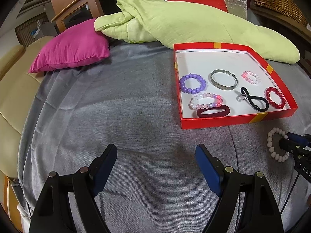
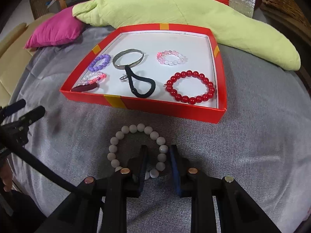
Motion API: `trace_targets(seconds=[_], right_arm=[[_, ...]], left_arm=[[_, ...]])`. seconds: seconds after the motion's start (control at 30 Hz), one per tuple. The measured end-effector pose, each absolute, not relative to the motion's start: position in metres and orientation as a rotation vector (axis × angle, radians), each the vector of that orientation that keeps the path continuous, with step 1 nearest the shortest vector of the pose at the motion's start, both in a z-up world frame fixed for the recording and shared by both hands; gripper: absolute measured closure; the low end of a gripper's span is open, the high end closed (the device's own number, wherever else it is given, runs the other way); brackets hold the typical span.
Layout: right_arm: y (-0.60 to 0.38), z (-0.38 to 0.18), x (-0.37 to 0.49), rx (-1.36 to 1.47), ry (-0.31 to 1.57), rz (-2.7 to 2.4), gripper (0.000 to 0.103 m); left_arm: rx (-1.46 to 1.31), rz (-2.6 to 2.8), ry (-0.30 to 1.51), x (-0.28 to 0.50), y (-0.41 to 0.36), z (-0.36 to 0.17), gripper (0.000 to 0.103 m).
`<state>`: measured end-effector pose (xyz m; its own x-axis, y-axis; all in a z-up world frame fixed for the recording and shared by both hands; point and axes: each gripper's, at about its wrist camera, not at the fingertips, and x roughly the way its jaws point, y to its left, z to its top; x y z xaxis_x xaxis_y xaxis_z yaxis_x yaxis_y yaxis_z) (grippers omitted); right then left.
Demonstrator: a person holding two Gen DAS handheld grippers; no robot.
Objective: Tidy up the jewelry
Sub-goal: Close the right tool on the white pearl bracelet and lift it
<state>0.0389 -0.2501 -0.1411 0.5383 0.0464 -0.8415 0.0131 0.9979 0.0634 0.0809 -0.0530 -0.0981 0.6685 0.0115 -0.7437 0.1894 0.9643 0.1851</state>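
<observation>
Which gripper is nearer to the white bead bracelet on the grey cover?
The right. The right gripper straddles one side of the white bead bracelet, one finger inside the loop and one outside. The left gripper hangs open over bare grey cover, well to the bracelet's left.

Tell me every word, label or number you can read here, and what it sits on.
"DAS": white letters on the black body of the right gripper, cut off at the edge of the left wrist view.
White lettering on the left gripper at the left edge of the right wrist view: too blurred to read.
The red box and its yellow tape show no print.
</observation>
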Motion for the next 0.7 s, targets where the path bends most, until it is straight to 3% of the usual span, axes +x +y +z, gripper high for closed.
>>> trace_targets(seconds=[0.1,0.23,0.7], right_arm=[[-0.250,-0.141,0.038,0.063,1.001,0.016,0.079],[-0.249,-0.140,0.037,0.053,0.990,0.005,0.092],[-0.245,-0.107,0.022,0.099,0.842,0.074,0.092]], left_arm=[[0.261,-0.103,0.835,0.080,-0.054,-0.099,0.020],[0.261,-0.106,0.835,0.079,-0.054,-0.098,0.020],[0.259,-0.109,0.832,0.080,-0.053,-0.096,0.020]])
